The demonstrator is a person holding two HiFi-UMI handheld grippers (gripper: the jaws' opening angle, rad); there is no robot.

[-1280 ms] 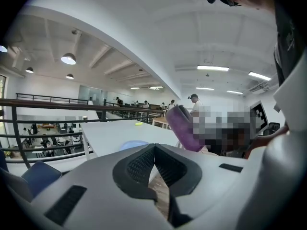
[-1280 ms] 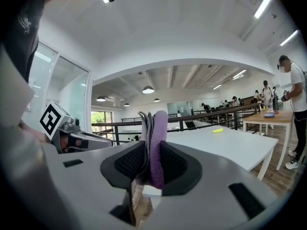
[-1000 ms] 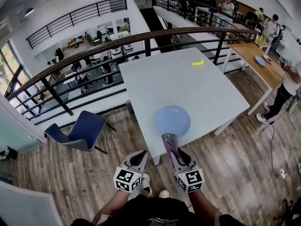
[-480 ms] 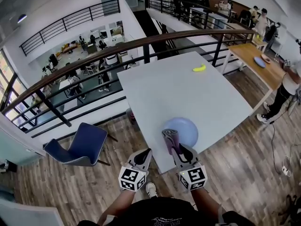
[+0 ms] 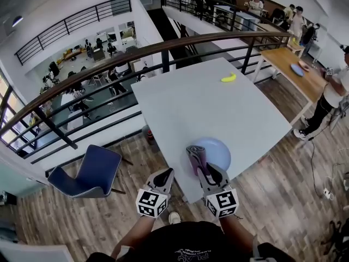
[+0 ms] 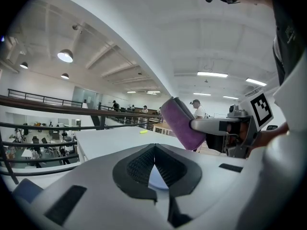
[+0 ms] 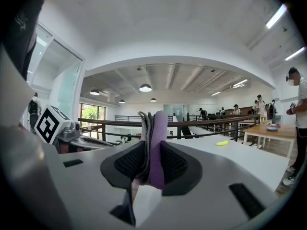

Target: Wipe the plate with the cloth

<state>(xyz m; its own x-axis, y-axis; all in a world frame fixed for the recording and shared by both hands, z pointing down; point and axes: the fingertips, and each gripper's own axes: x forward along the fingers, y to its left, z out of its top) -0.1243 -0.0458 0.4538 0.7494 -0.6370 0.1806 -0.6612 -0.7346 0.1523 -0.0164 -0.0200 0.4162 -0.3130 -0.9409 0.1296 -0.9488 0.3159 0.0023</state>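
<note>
Right gripper (image 7: 151,164): jaws clamped on the folded purple cloth (image 7: 154,128), which stands upright above them. Left gripper (image 6: 154,166): jaws pressed together with nothing between, held off the table (image 5: 207,102). The blue plate (image 5: 219,149) lies at the table's near edge, unbraced. Risk: a wiping stroke toward that edge may slide it off.
</note>
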